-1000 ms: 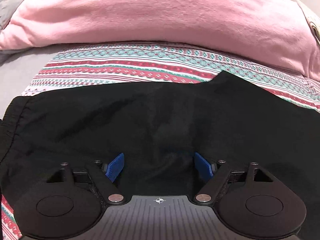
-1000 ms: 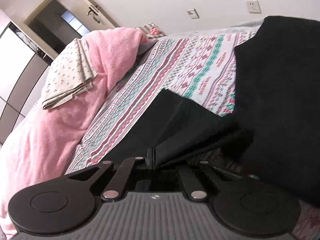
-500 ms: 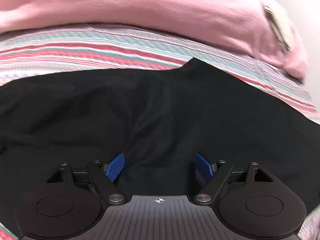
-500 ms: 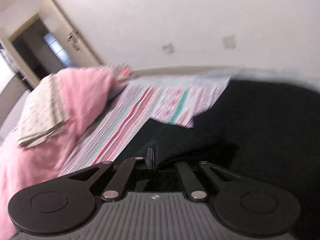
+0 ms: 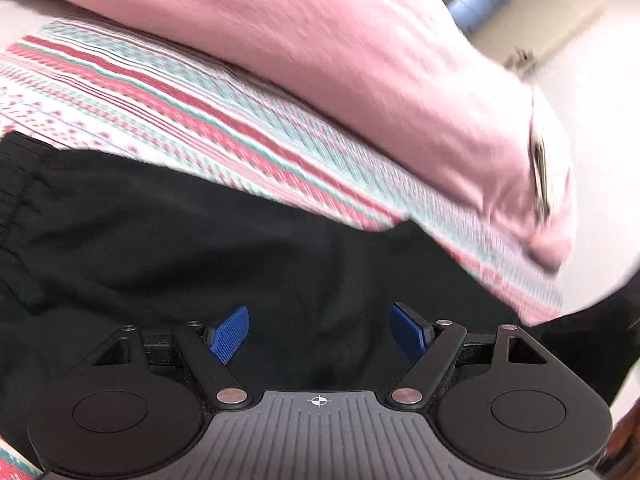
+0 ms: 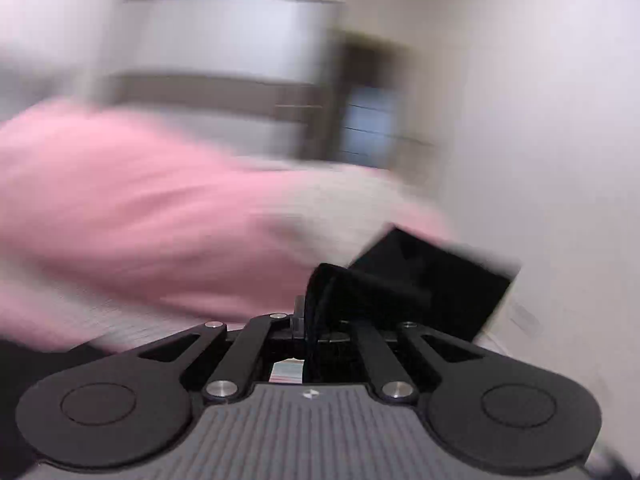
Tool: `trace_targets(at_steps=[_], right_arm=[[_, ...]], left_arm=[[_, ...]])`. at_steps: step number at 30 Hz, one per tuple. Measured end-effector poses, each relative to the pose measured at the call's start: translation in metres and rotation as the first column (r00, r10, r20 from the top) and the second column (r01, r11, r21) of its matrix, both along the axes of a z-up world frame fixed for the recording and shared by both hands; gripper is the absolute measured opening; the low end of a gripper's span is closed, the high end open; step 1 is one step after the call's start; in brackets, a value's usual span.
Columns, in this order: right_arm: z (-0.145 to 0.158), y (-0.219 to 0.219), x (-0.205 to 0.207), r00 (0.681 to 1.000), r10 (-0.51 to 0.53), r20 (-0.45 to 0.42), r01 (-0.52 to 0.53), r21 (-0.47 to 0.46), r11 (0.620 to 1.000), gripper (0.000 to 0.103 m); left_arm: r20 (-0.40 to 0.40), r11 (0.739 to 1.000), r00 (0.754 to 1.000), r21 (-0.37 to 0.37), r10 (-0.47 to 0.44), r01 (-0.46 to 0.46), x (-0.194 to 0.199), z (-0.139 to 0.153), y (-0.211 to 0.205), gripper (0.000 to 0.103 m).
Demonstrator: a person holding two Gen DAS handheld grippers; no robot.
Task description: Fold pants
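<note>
While the left gripper (image 5: 319,334) hovers with its blue pads (image 5: 230,334) spread wide over the black pants (image 5: 200,240) — which lie flat on the striped bedsheet (image 5: 224,120) beside a pink blanket (image 5: 340,52) — the right gripper (image 6: 310,320) pinches a fold of the pants (image 6: 420,284), lifted clear; that view is blurred.

a home bedroom: patterned bedsheet (image 5: 240,128), pink blanket (image 5: 320,52), a doorway (image 6: 368,120) behind.
</note>
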State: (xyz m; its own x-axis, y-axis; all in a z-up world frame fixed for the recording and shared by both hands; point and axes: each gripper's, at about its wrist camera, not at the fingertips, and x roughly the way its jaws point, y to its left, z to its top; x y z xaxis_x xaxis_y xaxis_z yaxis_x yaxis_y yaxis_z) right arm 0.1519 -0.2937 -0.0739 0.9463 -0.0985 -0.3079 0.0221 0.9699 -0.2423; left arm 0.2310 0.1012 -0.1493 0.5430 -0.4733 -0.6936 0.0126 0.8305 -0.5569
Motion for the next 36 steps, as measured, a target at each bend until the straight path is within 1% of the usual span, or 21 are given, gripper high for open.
trace_targets(at_steps=[1, 2, 3, 4, 5, 7, 10, 13, 15, 17, 18, 19, 21, 23, 25, 28, 30, 32, 33, 34, 36], right_arm=[[-0.015, 0.046, 0.008, 0.987, 0.139, -0.076, -0.143, -0.052, 0.988, 0.0], [-0.033, 0.085, 0.012, 0.956, 0.241, -0.169, -0.26, -0.096, 0.961, 0.0], [-0.054, 0.122, 0.014, 0.907, 0.316, -0.279, -0.364, -0.142, 0.92, 0.0], [-0.079, 0.156, 0.012, 0.849, 0.357, -0.388, -0.452, -0.184, 0.873, 0.0], [-0.099, 0.178, 0.01, 0.808, 0.371, -0.458, -0.503, -0.208, 0.839, 0.0], [-0.13, 0.209, 0.001, 0.754, 0.375, -0.539, -0.563, -0.236, 0.792, 0.003], [-0.145, 0.226, -0.011, 0.788, 0.35, -0.507, -0.564, -0.364, 0.741, 0.013], [-0.141, 0.223, -0.011, 0.801, 0.353, -0.484, -0.545, -0.346, 0.764, 0.017], [-0.14, 0.225, -0.017, 0.801, 0.368, -0.472, -0.554, -0.348, 0.756, 0.02], [-0.138, 0.227, -0.023, 0.797, 0.388, -0.463, -0.57, -0.363, 0.737, 0.018], [-0.136, 0.222, -0.021, 0.79, 0.398, -0.466, -0.579, -0.355, 0.734, 0.007], [-0.134, 0.222, -0.02, 0.792, 0.386, -0.473, -0.568, -0.338, 0.751, 0.001], [-0.13, 0.217, -0.011, 0.808, 0.372, -0.458, -0.53, -0.289, 0.797, 0.0], [-0.123, 0.216, -0.011, 0.825, 0.376, -0.421, -0.509, -0.266, 0.819, 0.0], [-0.116, 0.215, -0.01, 0.84, 0.381, -0.387, -0.493, -0.252, 0.832, 0.0], [-0.108, 0.211, -0.009, 0.851, 0.395, -0.345, -0.481, -0.214, 0.85, 0.0], [-0.105, 0.212, -0.012, 0.854, 0.407, -0.326, -0.485, -0.21, 0.849, 0.0], [-0.104, 0.214, -0.02, 0.853, 0.419, -0.31, -0.494, -0.224, 0.84, 0.0], [-0.104, 0.216, -0.024, 0.849, 0.43, -0.307, -0.505, -0.232, 0.831, 0.0], [-0.105, 0.217, -0.027, 0.845, 0.437, -0.308, -0.513, -0.239, 0.824, 0.0], [-0.108, 0.221, -0.029, 0.835, 0.452, -0.314, -0.532, -0.248, 0.81, 0.0]], left_arm=[[0.004, 1.0, 1.0, -0.014, 0.021, -0.021, 0.0, 0.001, 0.007, 0.079], [0.004, 0.999, 0.999, -0.029, 0.038, -0.038, 0.001, 0.0, 0.014, 0.079], [-0.003, 0.998, 0.999, -0.043, 0.052, -0.052, 0.002, 0.0, 0.019, 0.079], [-0.014, 0.997, 0.998, -0.051, 0.064, -0.064, 0.001, -0.001, 0.026, 0.079], [-0.024, 0.996, 0.997, -0.053, 0.075, -0.076, 0.001, -0.003, 0.03, 0.08], [-0.041, 0.996, 0.996, -0.044, 0.074, -0.076, 0.0, -0.007, 0.032, 0.08], [-0.069, 0.998, 0.997, -0.042, 0.039, -0.042, -0.004, -0.012, 0.031, 0.08], [-0.077, 0.999, 0.997, -0.053, 0.003, -0.007, -0.008, -0.013, 0.024, 0.08], [-0.075, 0.998, 0.997, -0.067, -0.024, 0.019, -0.011, -0.012, 0.02, 0.08], [-0.087, 0.995, 0.995, -0.093, -0.042, 0.034, -0.011, -0.014, 0.017, 0.08], [-0.104, 0.992, 0.993, -0.118, -0.05, 0.038, -0.012, -0.016, 0.015, 0.08], [-0.124, 0.989, 0.991, -0.146, -0.056, 0.038, -0.012, -0.02, 0.013, 0.08], [-0.167, 0.978, 0.984, -0.205, -0.067, 0.032, -0.012, -0.026, 0.011, 0.08], [-0.182, 0.976, 0.981, -0.214, -0.072, 0.032, -0.012, -0.03, 0.005, 0.08], [-0.18, 0.977, 0.98, -0.21, -0.083, 0.044, -0.012, -0.031, -0.002, 0.08], [-0.197, 0.96, 0.973, -0.272, -0.117, 0.06, -0.012, -0.037, -0.012, 0.08], [-0.202, 0.945, 0.97, -0.321, -0.132, 0.062, -0.013, -0.042, -0.018, 0.079], [-0.193, 0.941, 0.972, -0.334, -0.132, 0.062, -0.016, -0.043, -0.023, 0.076], [-0.17, 0.943, 0.976, -0.324, -0.135, 0.074, -0.017, -0.041, -0.026, 0.059], [-0.144, 0.951, 0.979, -0.295, -0.142, 0.094, -0.018, -0.037, -0.03, 0.029], [-0.117, 0.968, 0.982, -0.222, -0.148, 0.12, -0.018, -0.032, -0.036, 0.007]])
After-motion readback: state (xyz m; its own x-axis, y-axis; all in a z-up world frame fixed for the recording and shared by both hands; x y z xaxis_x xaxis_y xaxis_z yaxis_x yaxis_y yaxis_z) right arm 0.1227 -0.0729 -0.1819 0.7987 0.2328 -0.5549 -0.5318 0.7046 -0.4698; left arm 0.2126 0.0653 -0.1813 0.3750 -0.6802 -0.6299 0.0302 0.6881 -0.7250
